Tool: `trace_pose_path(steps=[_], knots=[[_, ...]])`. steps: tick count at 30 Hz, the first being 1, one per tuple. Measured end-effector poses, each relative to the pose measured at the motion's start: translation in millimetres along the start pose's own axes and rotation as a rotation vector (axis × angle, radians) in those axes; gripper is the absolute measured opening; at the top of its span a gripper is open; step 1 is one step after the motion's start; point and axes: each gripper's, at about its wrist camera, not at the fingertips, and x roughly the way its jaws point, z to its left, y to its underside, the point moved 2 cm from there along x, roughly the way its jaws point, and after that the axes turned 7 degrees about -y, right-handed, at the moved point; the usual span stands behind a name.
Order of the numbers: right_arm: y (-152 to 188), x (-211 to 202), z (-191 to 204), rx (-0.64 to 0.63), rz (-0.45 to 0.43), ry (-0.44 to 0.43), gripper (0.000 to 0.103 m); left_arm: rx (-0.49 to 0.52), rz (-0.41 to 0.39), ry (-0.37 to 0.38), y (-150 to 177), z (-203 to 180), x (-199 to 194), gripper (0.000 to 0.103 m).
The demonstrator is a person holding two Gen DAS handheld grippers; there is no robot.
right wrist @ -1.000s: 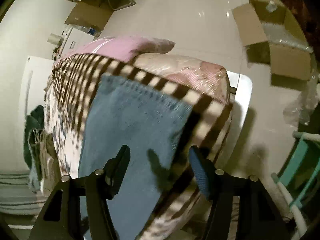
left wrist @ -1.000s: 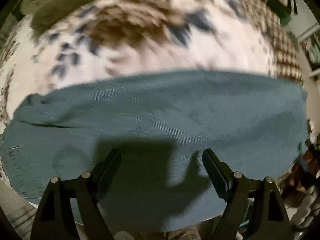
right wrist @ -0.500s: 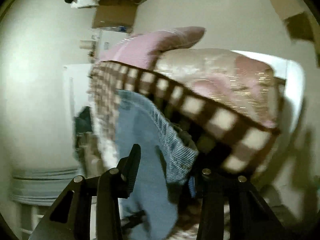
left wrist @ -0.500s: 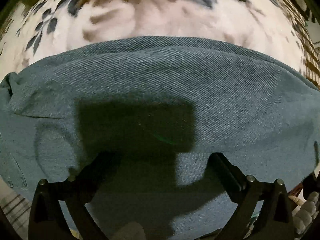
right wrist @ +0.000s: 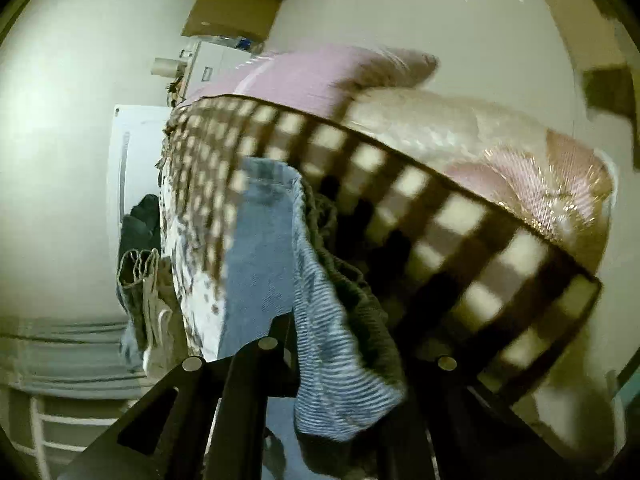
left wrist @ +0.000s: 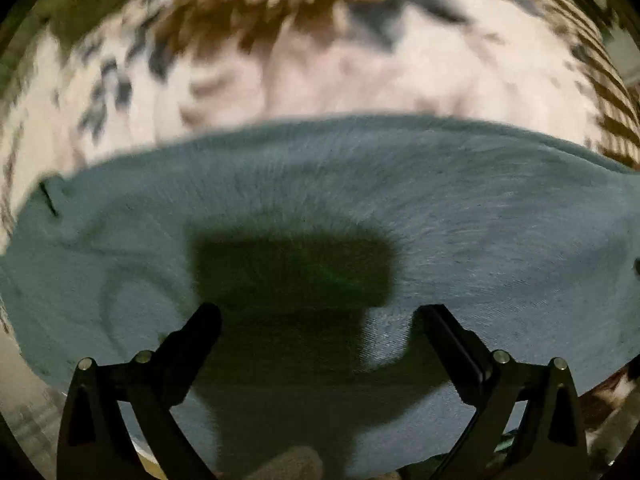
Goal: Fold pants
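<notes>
The blue denim pants [left wrist: 460, 216] lie spread across a floral blanket [left wrist: 320, 80] on a bed. My left gripper [left wrist: 318, 320] is open just above the denim, its shadow falling on the cloth between the fingers. In the right wrist view my right gripper [right wrist: 340, 364] is shut on the pants' edge [right wrist: 332, 364], which is lifted and curled so the pale striped inside of the denim shows. The rest of that pant part [right wrist: 260, 248] runs away along the bed.
A brown-and-cream checked blanket border [right wrist: 460, 240] hangs over the bed side. Pink pillows [right wrist: 312, 76] lie at the far end. Cardboard boxes [right wrist: 232, 12] stand on the pale floor. A bag and dark clothes [right wrist: 140, 264] sit beside the bed.
My right gripper has closed on the pants' edge and lifted it, turning it over. My left gripper pulled back slightly from the denim and stays open.
</notes>
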Motion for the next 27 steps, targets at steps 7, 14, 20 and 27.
trace_pose_path(steps=[7,14,20,27], knots=[[31,-19,100,-0.235,-0.015,0.069,0.010,0.040,-0.177,-0.032,1,7,-57,0.103],[91,-14,171,-0.401,0.017,0.085,0.009,-0.010,-0.241,-0.005,10,54,-92,0.103],[175,21,215,-0.493,0.113,0.067,0.009,-0.113,-0.234,0.003,27,140,-94,0.103],[302,101,244,-0.587,0.339,0.048,0.009,-0.304,-0.158,-0.061,90,270,-66,0.103]])
